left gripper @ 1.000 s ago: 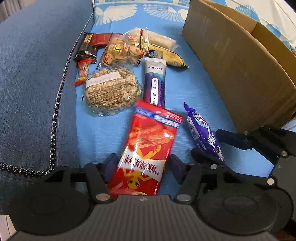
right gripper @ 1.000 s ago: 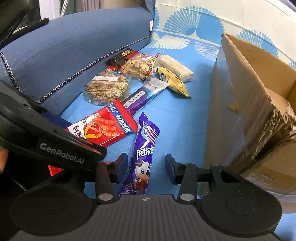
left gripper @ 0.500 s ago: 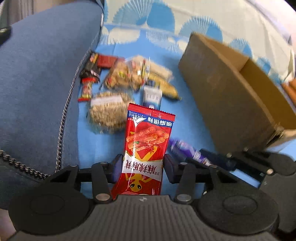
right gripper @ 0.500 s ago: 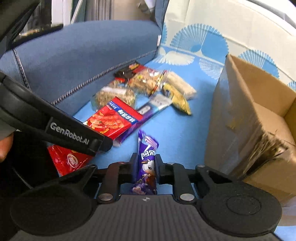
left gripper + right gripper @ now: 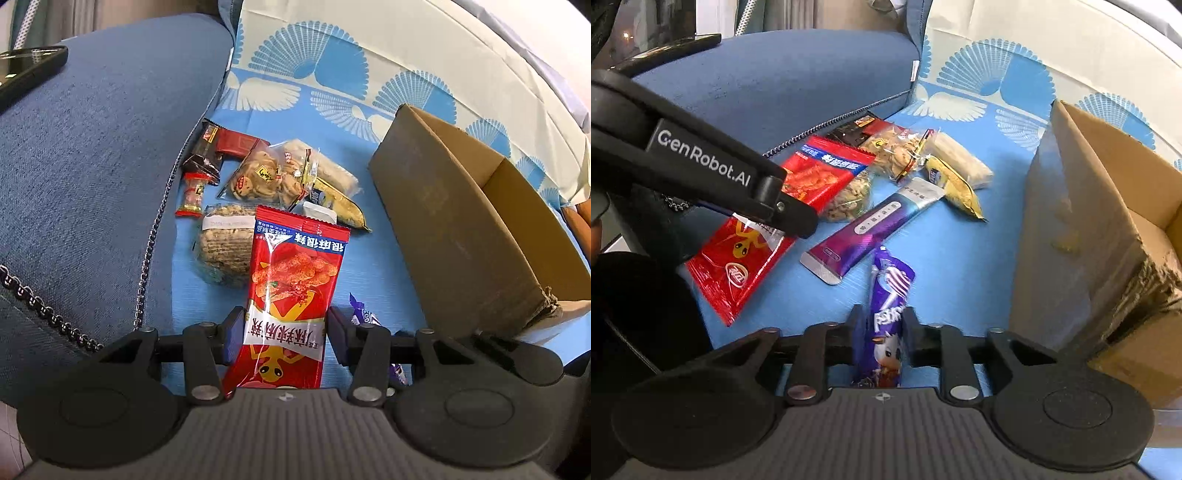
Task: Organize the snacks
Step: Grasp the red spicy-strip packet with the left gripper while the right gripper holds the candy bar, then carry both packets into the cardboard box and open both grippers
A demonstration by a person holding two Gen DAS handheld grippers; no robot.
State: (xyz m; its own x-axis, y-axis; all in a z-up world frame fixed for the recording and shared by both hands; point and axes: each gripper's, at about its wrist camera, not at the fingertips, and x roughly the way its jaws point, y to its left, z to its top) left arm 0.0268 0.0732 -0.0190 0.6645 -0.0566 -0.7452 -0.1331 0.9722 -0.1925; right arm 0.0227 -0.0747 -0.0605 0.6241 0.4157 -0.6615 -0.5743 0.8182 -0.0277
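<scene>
Tools both grip snacks: left tool [image 5: 285, 334] clamps red packet [image 5: 293, 291]; right tool [image 5: 884, 334], jaws opening, pinches purple packet [image 5: 888, 314].

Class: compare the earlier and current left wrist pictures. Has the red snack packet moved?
Yes. The red snack packet has been lifted off the blue sheet, now standing upright in the left gripper.

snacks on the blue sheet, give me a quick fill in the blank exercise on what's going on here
1. The left gripper holds a ____ packet by its lower part.
2. The candy bar between the right gripper's fingers has a ____ wrapper.
3. The open box is made of ____.

Missing words: red; purple; cardboard
</scene>
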